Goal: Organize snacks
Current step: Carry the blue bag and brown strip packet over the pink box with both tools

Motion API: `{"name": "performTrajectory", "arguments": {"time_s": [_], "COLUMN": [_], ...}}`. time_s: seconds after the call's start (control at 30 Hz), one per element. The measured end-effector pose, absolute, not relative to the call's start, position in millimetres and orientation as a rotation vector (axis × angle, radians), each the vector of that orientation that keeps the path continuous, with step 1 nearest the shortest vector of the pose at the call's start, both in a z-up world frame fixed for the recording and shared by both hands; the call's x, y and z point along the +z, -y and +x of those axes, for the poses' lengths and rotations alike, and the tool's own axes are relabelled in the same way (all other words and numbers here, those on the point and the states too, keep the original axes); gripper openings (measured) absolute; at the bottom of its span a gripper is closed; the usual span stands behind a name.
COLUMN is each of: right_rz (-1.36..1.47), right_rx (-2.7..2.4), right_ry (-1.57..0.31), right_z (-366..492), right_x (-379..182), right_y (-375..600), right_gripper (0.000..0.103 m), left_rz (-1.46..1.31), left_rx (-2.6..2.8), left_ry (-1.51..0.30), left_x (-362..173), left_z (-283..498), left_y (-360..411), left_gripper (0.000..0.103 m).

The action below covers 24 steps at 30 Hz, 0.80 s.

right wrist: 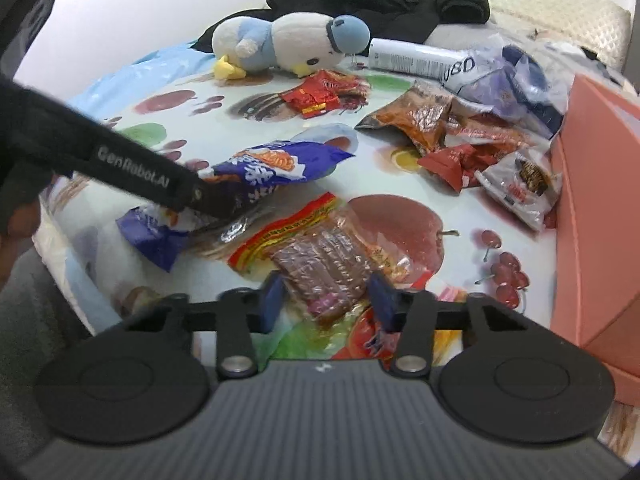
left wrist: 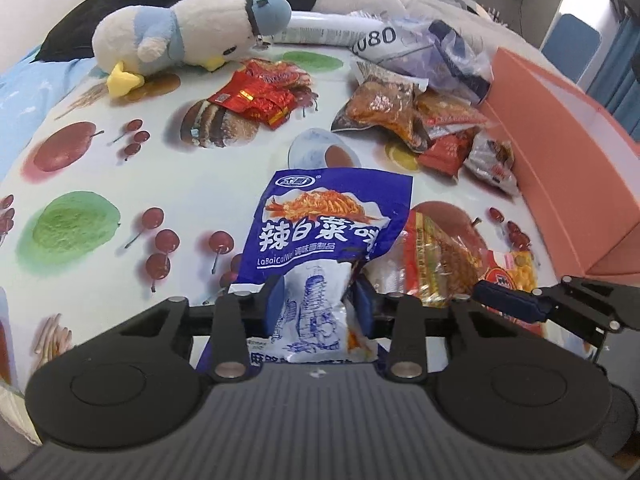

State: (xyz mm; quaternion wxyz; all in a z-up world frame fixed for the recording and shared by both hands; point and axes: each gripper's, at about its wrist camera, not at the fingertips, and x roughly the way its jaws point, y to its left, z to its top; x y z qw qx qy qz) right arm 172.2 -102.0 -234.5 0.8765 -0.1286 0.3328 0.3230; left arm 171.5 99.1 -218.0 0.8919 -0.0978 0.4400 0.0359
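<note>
The left tongs point(left wrist: 318, 304) pinch the blue snack bag point(left wrist: 324, 232) by its lower end, left of the orange box point(left wrist: 560, 152). The right tongs point(right wrist: 326, 298) close around the clear brown snack pack point(right wrist: 324, 268) on the table point(right wrist: 240, 128). To do well, lift both squarely, keep the crinkly edges from slipping, and clear the box wall before letting go.

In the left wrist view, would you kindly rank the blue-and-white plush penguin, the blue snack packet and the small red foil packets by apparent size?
1-2. Blue snack packet and plush penguin: alike; the packet's nearness inflates it.
3. Red foil packets.
</note>
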Motion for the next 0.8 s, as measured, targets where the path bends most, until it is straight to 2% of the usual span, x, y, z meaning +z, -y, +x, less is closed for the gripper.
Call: {"name": "performTrajectory", "arguments": {"time_s": [0.07, 0.23, 0.4, 0.8], "right_rz": [-0.303, -0.305, -0.264, -0.112], "right_rx": [0.653, 0.625, 0.572, 0.504], "right_ry": [-0.662, -0.650, -0.616, -0.577], "right_z": [165.8, 160.6, 158.5, 153.3], "right_x": [-227.4, -221.0, -202.9, -155.9], "right_y": [99.7, 103.6, 117.1, 153.7], "right_gripper": [0.019, 0.016, 0.009, 0.008], "left_rz": [-0.214, -0.245, -0.262, -0.262], "left_rx": [0.079, 0.088, 0.086, 0.048], "left_ry": [-0.910, -0.893, -0.873, -0.790], "left_x": [-215.6, -206.5, -193.6, -138.2], "left_z": [168.4, 161.4, 155.7, 147.3], "left_y": [-99.4, -98.1, -92.0, -55.0], "left_gripper": [0.039, 0.034, 0.030, 0.029]}}
